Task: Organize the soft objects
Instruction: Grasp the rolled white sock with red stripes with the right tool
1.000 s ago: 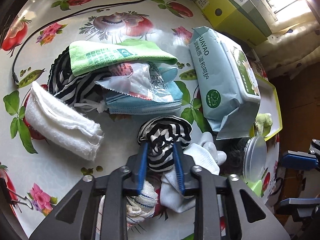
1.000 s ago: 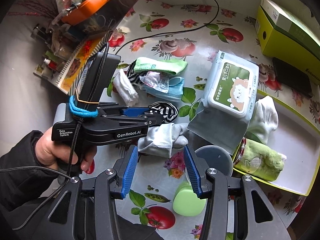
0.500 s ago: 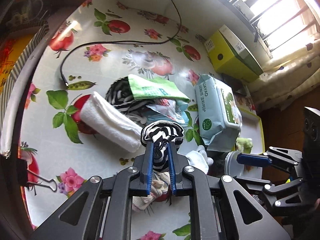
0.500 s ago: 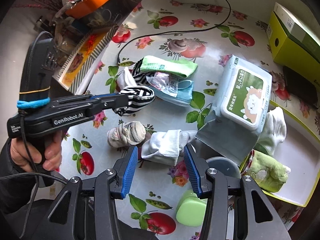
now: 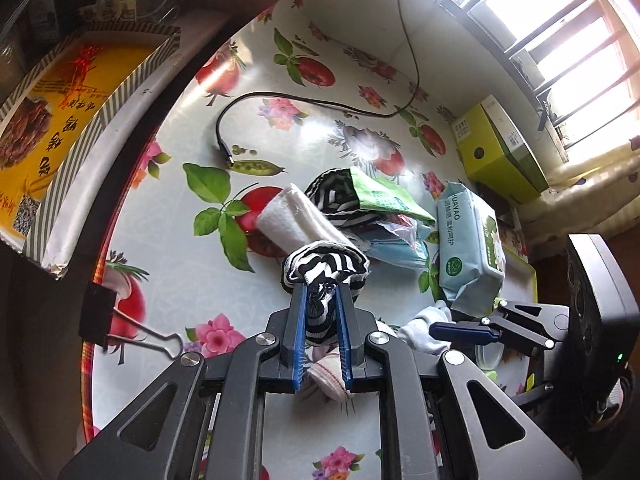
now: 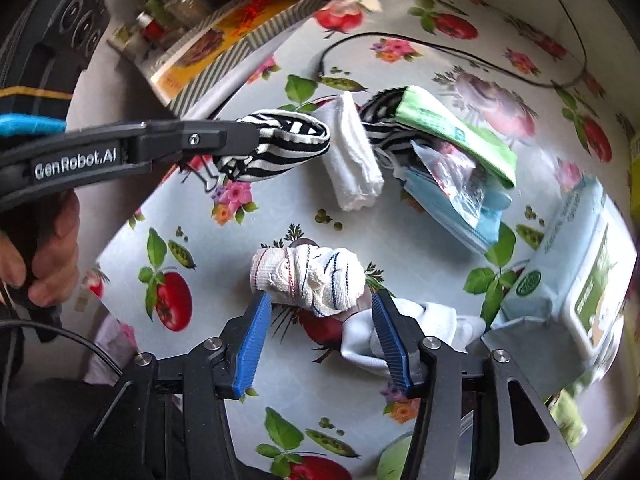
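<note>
My left gripper (image 5: 322,294) is shut on a black-and-white striped sock roll (image 5: 325,269) and holds it above the table; it also shows in the right wrist view (image 6: 276,144). My right gripper (image 6: 320,304) is open, its jaws on either side of a white rolled sock with red and blue stripes (image 6: 310,276) on the table. A plain white sock (image 6: 396,336) lies just right of it. A pile behind holds a white rolled towel (image 6: 352,156), a green cloth (image 6: 452,132), striped fabric and blue masks (image 6: 456,208).
A wet-wipes pack (image 6: 576,276) lies at the right, a yellow-green box (image 5: 500,152) beyond it. A black cable (image 5: 320,106) crosses the far table. A binder clip (image 5: 120,324) sits on the left table edge. A green cup (image 6: 396,456) stands near me.
My left gripper has lifted the striped sock roll up and to the left. My right gripper has moved left and lower, from the plain white sock to around the red-and-blue striped sock.
</note>
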The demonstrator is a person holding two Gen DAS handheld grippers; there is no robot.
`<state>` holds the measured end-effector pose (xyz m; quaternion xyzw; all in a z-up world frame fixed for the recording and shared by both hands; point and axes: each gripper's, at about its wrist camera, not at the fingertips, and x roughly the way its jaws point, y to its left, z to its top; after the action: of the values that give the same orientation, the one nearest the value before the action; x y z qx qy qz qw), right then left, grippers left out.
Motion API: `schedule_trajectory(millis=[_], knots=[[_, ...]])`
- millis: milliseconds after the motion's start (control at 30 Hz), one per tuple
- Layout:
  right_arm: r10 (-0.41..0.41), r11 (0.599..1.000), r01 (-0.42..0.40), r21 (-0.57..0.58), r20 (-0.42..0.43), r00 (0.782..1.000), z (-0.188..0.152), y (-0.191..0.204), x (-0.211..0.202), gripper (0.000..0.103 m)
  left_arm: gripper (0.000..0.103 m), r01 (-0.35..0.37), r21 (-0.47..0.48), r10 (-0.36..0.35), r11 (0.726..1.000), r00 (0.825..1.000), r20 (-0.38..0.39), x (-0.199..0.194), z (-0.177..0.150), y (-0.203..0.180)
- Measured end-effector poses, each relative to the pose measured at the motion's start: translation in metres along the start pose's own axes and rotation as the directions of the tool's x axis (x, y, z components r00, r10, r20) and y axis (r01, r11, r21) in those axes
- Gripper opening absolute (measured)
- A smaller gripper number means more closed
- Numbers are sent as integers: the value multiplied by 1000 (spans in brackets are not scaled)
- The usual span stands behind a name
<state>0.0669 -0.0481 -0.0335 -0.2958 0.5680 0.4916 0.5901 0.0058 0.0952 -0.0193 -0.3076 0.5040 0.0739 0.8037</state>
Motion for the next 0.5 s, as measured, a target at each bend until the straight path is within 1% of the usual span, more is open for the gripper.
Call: schedule_trajectory(millis=[33,100,167,233,333,400,433,467,500], knots=[[-33,996,32,-79,-11,999,2,7,4,56,14,-1,-7,1,1000,1000,2,-1,-1,3],[-96,971,88,-223,-25,995,3,19,12,56,14,-4,-19,4,1000,1000,8,-4,-1,10],[-145,930,125,-346,-34,989,3,28,20,56,14,-7,-32,8,999,1000,13,-6,-2,16],[-183,880,144,-452,-43,982,4,36,30,56,14,-11,-46,12,999,1000,19,-9,-3,22],[-209,806,152,-572,-36,977,3,48,43,56,14,-19,-67,20,998,1000,21,-12,-6,32],[-219,774,144,-616,-46,975,4,52,52,56,14,-25,-82,26,996,999,19,-13,-9,38],[-224,762,141,-632,-54,973,4,53,58,56,14,-27,-88,28,996,999,18,-13,-10,41],[-223,760,133,-637,-63,973,4,53,62,56,14,-28,-93,30,995,999,18,-14,-10,43],[-219,767,126,-629,-72,973,4,53,65,56,14,-29,-98,31,995,999,17,-14,-11,44]])
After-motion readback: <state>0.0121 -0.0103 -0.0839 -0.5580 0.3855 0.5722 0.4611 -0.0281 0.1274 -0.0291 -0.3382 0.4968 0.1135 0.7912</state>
